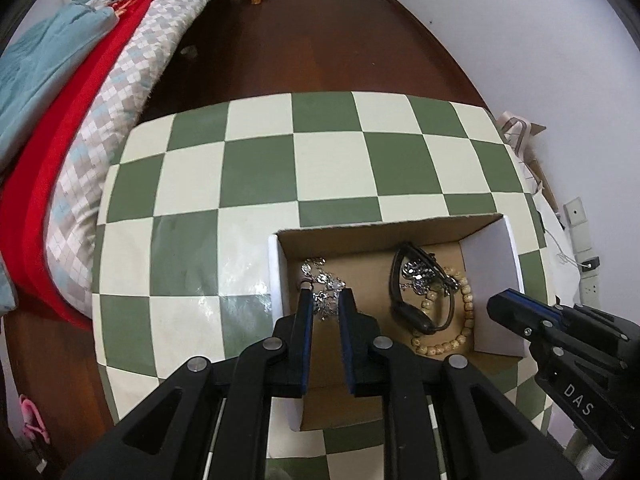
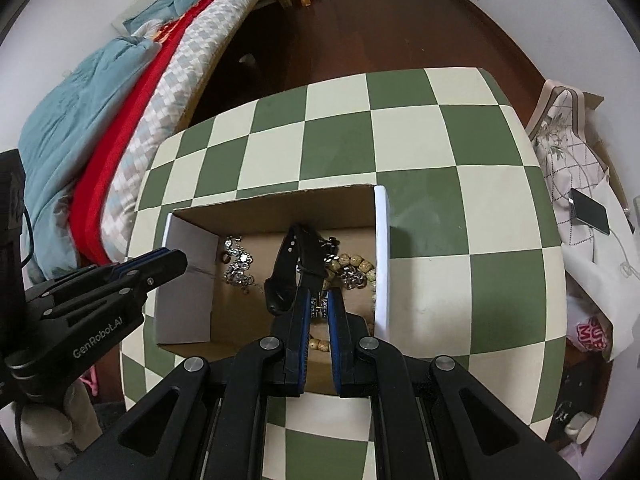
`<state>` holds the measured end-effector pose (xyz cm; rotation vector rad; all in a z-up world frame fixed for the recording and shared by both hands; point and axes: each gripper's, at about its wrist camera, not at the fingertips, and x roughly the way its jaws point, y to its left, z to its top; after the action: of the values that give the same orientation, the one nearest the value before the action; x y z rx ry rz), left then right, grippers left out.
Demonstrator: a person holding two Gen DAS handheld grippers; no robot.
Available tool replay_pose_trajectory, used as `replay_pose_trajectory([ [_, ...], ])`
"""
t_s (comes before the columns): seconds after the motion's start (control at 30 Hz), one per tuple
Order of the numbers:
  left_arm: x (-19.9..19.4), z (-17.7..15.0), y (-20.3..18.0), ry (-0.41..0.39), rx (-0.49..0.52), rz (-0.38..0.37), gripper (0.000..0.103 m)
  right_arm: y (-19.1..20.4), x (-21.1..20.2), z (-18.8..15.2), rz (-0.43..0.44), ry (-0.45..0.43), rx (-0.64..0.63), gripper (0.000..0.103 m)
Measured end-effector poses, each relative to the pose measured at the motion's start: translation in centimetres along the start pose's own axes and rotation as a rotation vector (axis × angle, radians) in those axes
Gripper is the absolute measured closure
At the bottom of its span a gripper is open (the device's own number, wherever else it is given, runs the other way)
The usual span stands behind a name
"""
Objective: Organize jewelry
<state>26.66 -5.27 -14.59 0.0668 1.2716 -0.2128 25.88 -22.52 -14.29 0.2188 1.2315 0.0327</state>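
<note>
- The open cardboard box sits on the green-and-cream checkered table, at about 5 o'clock from the table's middle in the left wrist view; all the jewelry visible lies on its floor.
- Left gripper: jaws apart, with nothing pressed between them. Its tips hang over the silver chain heaped at the box's 9 o'clock side; whether they touch it cannot be told.
- Right gripper: jaws nearly together, clamped on a small rhinestone-studded clasp piece, seen only in the right wrist view. Which piece of jewelry it belongs to is unclear.
- The black watch lies near the box's middle, at 10 o'clock from the right gripper's tips. Its strap looks bendy but springy; the stiff case is probably the surest place to pinch.
- The wooden bead bracelet curls along the 3 o'clock wall. Likely light, with hard round beads that may roll out of flat pads; pinch across a single bead or hook the cord.
- A tangled silver ornament rests across watch and beads. Probably limp, slippery and prone to snagging, so lifting it slowly from a thick knot seems wise.
- The chain would likely drape and slip; grip the densest clump.
</note>
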Motion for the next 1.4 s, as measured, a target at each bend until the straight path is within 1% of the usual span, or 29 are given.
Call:
replay_pose_trajectory([
  [0.03, -0.1, 0.0, 0.0, -0.007, 0.004, 0.008, 0.089, 0.0, 0.1, 0.1, -0.006, 0.005, 0.0, 0.093],
  [0.07, -0.4, 0.1, 0.0, -0.021, 0.005, 0.017, 0.078, 0.0, 0.1, 0.1, -0.016, 0.006, -0.001, 0.093],
  [0.1, -0.7, 0.2, 0.1, -0.032, 0.004, 0.023, 0.058, 0.1, 0.1, 0.1, -0.02, 0.005, -0.003, 0.092],
  [0.13, -1.1, 0.1, 0.1, -0.049, 0.0, 0.033, 0.048, 0.1, 0.0, 0.1, -0.022, 0.002, -0.002, 0.09],
  [0.17, -1.4, 0.3, 0.3, -0.064, -0.005, 0.034, 0.033, 0.1, -0.1, 0.2, -0.024, -0.001, -0.002, 0.088],
  [0.2, -1.8, 0.3, 0.4, -0.08, -0.008, 0.033, 0.032, 0.1, -0.3, 0.2, -0.025, -0.006, -0.001, 0.087],
  [0.23, -2.1, 0.3, 0.5, -0.091, -0.012, 0.037, 0.032, 0.0, -0.5, 0.2, -0.023, -0.009, 0.002, 0.083],
  [0.27, -2.5, 0.2, 0.6, -0.099, -0.017, 0.045, 0.029, 0.0, -0.6, 0.1, -0.022, -0.011, 0.006, 0.077],
  [0.3, -2.7, 0.2, 0.8, -0.104, -0.021, 0.05, 0.019, -0.1, -0.8, 0.1, -0.029, -0.016, 0.011, 0.075],
  [0.33, -3.1, 0.0, 1.0, -0.116, -0.027, 0.061, 0.012, -0.1, -1.2, 0.1, -0.039, -0.025, 0.009, 0.072],
  [0.37, -3.4, -0.1, 1.2, -0.128, -0.031, 0.069, 0.002, -0.2, -1.4, 0.0, -0.044, -0.032, 0.01, 0.069],
  [0.4, -3.7, -0.3, 1.3, -0.138, -0.034, 0.079, 0.0, -0.2, -1.6, -0.1, -0.051, -0.036, 0.009, 0.066],
  [0.43, -4.0, -0.6, 1.5, -0.149, -0.04, 0.096, 0.0, -0.1, -1.9, -0.2, -0.073, -0.043, 0.002, 0.059],
  [0.47, -4.3, -0.9, 1.7, -0.159, -0.045, 0.117, 0.0, -0.1, -2.2, -0.4, -0.102, -0.053, -0.009, 0.047],
  [0.5, -4.6, -1.2, 1.9, -0.169, -0.049, 0.127, 0.0, 0.1, -2.3, -0.5, -0.121, -0.059, -0.017, 0.041],
  [0.57, -5.1, -2.1, 2.1, -0.186, -0.056, 0.141, 0.0, 0.3, -2.7, -1.0, -0.179, -0.07, -0.033, 0.019],
  [0.67, -5.7, -3.4, 2.1, -0.203, -0.058, 0.169, 0.0, 0.7, -2.8, -1.9, -0.265, -0.077, -0.066, 0.002],
  [0.73, -6.0, -4.3, 2.1, -0.206, -0.061, 0.169, 0.0, 0.9, -2.7, -2.4, -0.295, -0.071, -0.078, 0.0],
  [0.83, -6.7, -5.5, 2.0, -0.208, -0.071, 0.169, 0.0, 1.2, -3.1, -3.4, -0.316, -0.08, -0.082, 0.0],
  [1.0, -8.6, -7.5, 1.8, -0.231, -0.077, 0.176, 0.0, 2.0, -4.9, -5.1, -0.327, -0.119, -0.085, 0.0],
  [1.13, -10.8, -9.0, 1.6, -0.26, -0.095, 0.172, 0.0, 2.6, -7.2, -6.6, -0.326, -0.155, -0.085, 0.0],
  [1.27, -13.5, -10.7, 0.9, -0.307, -0.086, 0.174, 0.0, 3.2, -10.1, -8.2, -0.326, -0.205, -0.08, 0.0],
  [1.4, -16.2, -12.5, 0.5, -0.348, -0.097, 0.15, 0.0, 4.1, -13.3, -9.8, -0.332, -0.256, -0.092, 0.0],
])
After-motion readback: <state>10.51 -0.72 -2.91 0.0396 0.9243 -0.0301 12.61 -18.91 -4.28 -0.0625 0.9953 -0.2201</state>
